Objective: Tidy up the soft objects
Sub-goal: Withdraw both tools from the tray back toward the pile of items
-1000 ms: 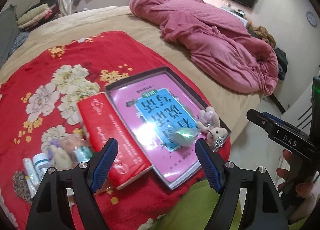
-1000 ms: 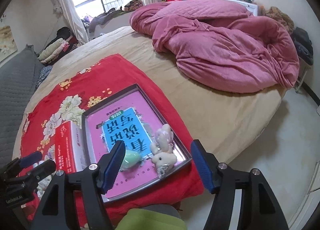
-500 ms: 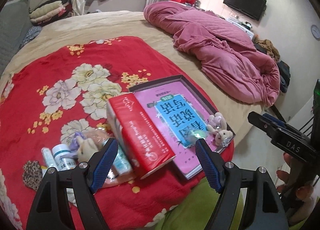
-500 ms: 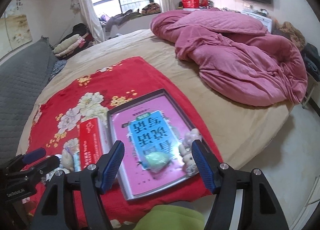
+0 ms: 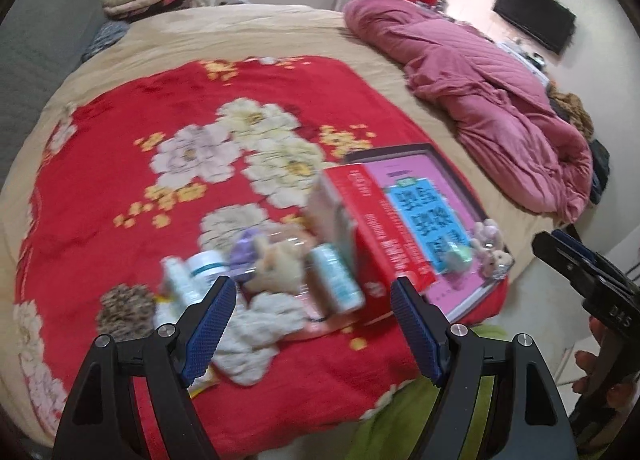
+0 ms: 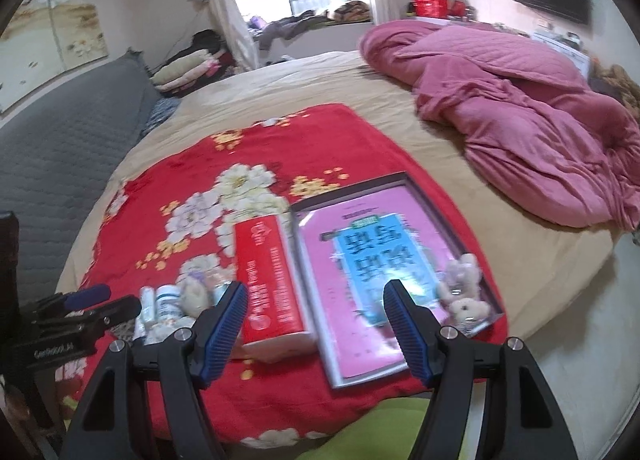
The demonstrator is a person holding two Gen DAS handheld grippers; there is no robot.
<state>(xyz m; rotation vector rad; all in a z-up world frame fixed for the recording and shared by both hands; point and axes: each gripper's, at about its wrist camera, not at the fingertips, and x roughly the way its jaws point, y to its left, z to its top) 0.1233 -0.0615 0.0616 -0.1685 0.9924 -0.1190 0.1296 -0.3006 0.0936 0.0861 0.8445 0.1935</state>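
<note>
On the red floral blanket (image 5: 168,108), near its front edge: a cluster of small soft items, blurred in the left wrist view. It comprises a beige plush toy (image 5: 276,264), a lilac soft piece (image 5: 244,248) touching it, a whitish fluffy cloth (image 5: 260,336) in front, and a leopard-print piece (image 5: 122,306) to the left, mixed with small white bottles (image 5: 188,280) and a teal-labelled tube (image 5: 334,276). The cluster lies just beyond and between the tips of the left gripper (image 5: 310,330), whose blue-padded fingers stand wide apart, holding nothing. Beside the cluster on the right: a red tissue pack (image 6: 270,280), then a shallow grey tray (image 6: 436,212) lined with a pink and blue printed sheet. In the tray's near right corner: two small plush bunnies (image 6: 464,292), pale pink and cream, lying together, and a pale green soft item (image 5: 456,258) just beside them. The right gripper (image 6: 316,330) hovers over the tray's near end and the tissue pack, fingers spread, empty, bunnies just right of its right fingertip. Beyond: tan bedsheet (image 6: 320,80), rumpled pink quilt (image 6: 520,100).
</note>
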